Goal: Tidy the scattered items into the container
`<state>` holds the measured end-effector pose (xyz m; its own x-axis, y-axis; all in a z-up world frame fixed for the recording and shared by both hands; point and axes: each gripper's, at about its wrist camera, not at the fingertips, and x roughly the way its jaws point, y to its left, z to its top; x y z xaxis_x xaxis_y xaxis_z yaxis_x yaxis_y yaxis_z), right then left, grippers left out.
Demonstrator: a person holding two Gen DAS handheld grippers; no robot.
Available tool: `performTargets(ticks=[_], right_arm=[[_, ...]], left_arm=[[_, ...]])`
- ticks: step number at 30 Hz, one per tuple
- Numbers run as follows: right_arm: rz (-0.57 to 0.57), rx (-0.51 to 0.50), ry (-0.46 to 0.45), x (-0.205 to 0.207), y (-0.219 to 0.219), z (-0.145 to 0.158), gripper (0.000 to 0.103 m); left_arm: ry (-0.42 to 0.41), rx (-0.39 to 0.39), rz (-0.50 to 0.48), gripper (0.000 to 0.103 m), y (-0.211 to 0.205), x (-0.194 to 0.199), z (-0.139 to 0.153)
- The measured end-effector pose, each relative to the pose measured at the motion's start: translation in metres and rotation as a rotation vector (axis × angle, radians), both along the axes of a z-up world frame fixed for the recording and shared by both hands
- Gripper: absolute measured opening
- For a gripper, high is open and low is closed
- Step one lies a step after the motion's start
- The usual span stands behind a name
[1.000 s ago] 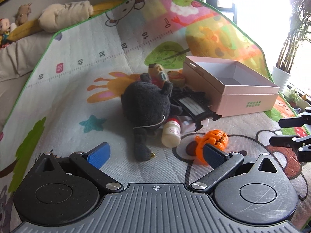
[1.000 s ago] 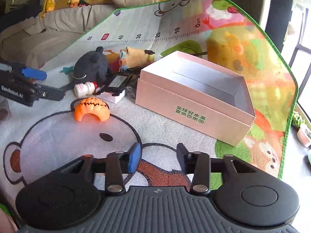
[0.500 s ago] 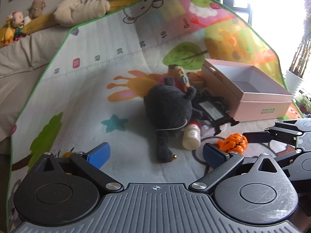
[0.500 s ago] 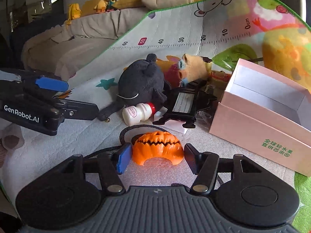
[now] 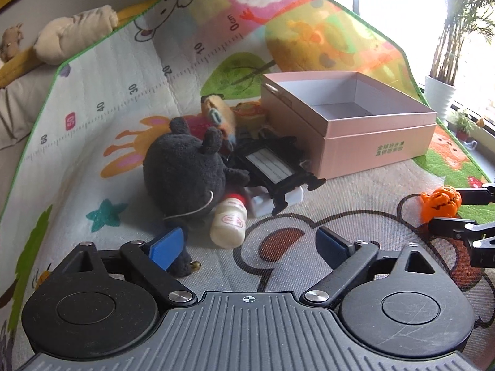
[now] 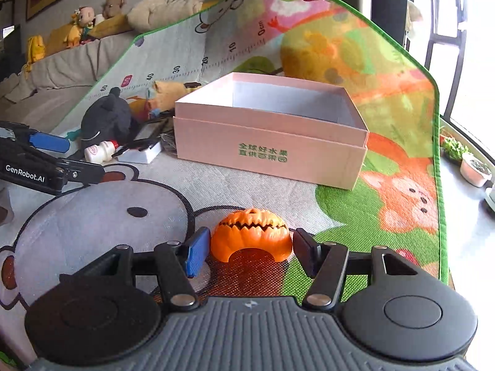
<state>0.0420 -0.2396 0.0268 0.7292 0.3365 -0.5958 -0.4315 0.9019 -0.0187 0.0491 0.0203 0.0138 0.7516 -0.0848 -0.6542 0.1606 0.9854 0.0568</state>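
Observation:
An orange toy pumpkin sits between the pads of my right gripper, which is shut on it in front of the open pink box. The left wrist view shows the pumpkin in the right gripper at the far right. My left gripper points at a small white milk bottle and a black plush. Its jaws are closing. The bottle lies just ahead of the pads, and neither pad presses on it. The plush's foot is beside the left pad.
A black framed card holder, a small white box and a yellow-orange plush lie against the pink box. A sofa with soft toys is behind the play mat. Potted plants stand at the right.
The pumpkin came between the right gripper's pads and was carried right, toward the box. The left gripper moved nearer the plush and bottle, and its jaws narrowed.

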Motion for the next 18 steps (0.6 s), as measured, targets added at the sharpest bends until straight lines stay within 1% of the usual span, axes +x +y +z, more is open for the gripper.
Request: performTargets(ticks=[1,4,7,8,9,11,15,16,17,18], right_arm=[[0.001,0.003,-0.006,0.0,-0.001,-0.001,0.061],[0.005,0.015,-0.007,-0.001,-0.002,-0.002,0.064],[0.01,0.031,0.0,0.0,-0.003,-0.002,0.068],[0.012,0.031,0.002,0.0,-0.003,-0.003,0.072],[0.015,0.03,0.004,0.0,-0.002,-0.003,0.077],[0.014,0.028,0.009,0.0,-0.002,-0.002,0.083],[0.01,0.032,0.022,0.002,-0.002,-0.003,0.087],[0.01,0.031,0.022,0.002,-0.002,-0.003,0.087],[0.01,0.03,0.022,0.002,-0.002,-0.003,0.088],[0.009,0.029,0.021,0.002,-0.002,-0.003,0.088]], left_arm=[[0.005,0.003,0.0,0.082,-0.001,0.001,0.0],[0.006,0.016,0.003,0.084,-0.002,0.002,-0.001],[-0.003,0.039,0.015,0.082,-0.002,0.002,-0.004],[-0.005,0.045,0.024,0.08,-0.001,0.002,-0.006],[-0.007,0.046,0.031,0.08,0.0,0.003,-0.007],[-0.006,0.039,0.035,0.081,0.001,0.004,-0.009],[-0.007,0.023,0.028,0.079,0.0,0.009,-0.01],[-0.01,0.018,0.024,0.076,0.0,0.011,-0.009],[-0.013,0.013,0.019,0.068,0.0,0.012,-0.009],[-0.014,0.01,0.014,0.064,0.0,0.014,-0.009]])
